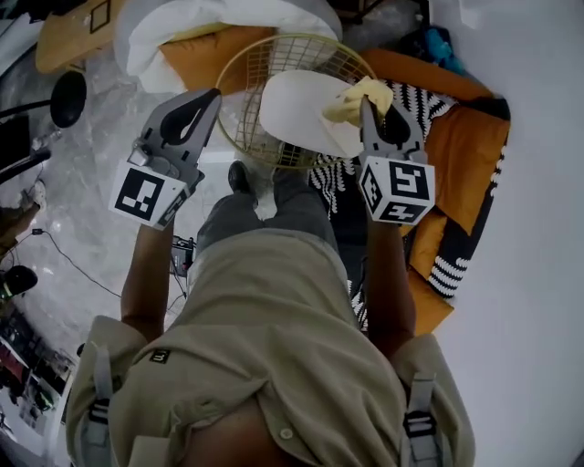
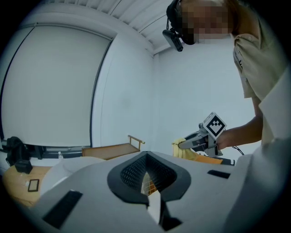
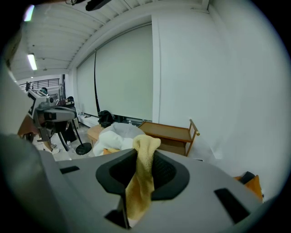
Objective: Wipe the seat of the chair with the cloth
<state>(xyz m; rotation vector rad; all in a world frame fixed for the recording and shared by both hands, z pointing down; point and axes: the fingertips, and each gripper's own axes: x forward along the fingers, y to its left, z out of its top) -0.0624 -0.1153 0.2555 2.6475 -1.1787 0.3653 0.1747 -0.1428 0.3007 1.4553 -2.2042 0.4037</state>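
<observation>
A gold wire chair [image 1: 258, 64] with a white seat pad [image 1: 297, 114] stands in front of the person's feet. My right gripper [image 1: 367, 103] is shut on a yellow cloth [image 1: 358, 98], held over the right edge of the seat pad. In the right gripper view the cloth [image 3: 141, 179] hangs down between the jaws of my right gripper [image 3: 144, 148]. My left gripper [image 1: 213, 95] hovers left of the chair, jaws together and holding nothing. In the left gripper view its tip [image 2: 147, 156] hides most of the chair, and the right gripper [image 2: 184, 144] holds the cloth [image 2: 179, 149] at the right.
An orange cushion [image 1: 470, 146] with black-and-white patterned fabric lies right of the chair. A white pillow [image 1: 178, 27] lies behind it. A wooden cart [image 3: 169, 132] stands against the white wall. A black round stand base [image 1: 68, 98] sits on the floor at left.
</observation>
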